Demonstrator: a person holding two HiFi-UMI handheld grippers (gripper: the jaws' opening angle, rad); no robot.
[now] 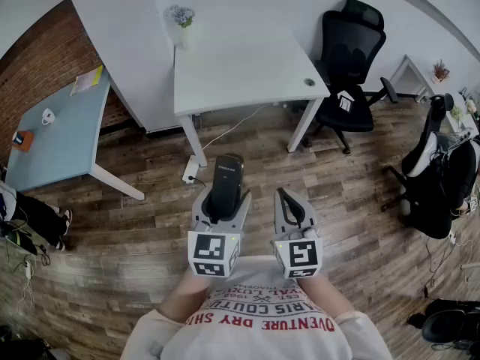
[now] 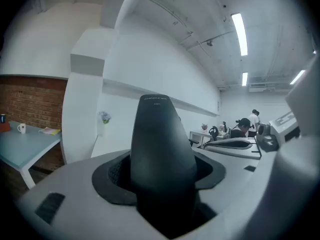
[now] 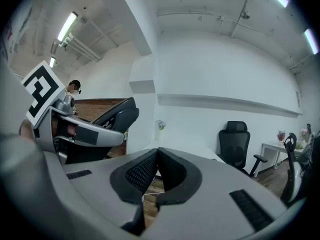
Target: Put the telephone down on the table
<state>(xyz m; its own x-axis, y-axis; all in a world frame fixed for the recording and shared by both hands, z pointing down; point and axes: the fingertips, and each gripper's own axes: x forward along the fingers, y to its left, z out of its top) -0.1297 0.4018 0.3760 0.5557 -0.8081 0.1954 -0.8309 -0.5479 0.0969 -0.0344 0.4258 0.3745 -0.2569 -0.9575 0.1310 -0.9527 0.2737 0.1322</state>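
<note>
The telephone (image 1: 227,182), a slim black handset, sits between the pads of the left gripper (image 1: 224,198), which is clamped on its lower half with the jaws held wide by its body. Its long axis runs in line with the jaws, straight away from the person, and its free end points toward the white table (image 1: 247,73). In the left gripper view the telephone (image 2: 161,154) rises from the dark pads as a tapering black shape. A line of small print near its far end is too small to read.

The handset is held in the air over the wooden floor (image 1: 150,223), short of the table's near edge and not touching it.

The right gripper (image 1: 285,198) is just beside the left one, pointing the same way. Its jaws are together at the tips with nothing between them.

A small pot of flowers (image 1: 181,18) stands at the far end of the white table. A black office chair (image 1: 349,58) is to the table's right.
</note>
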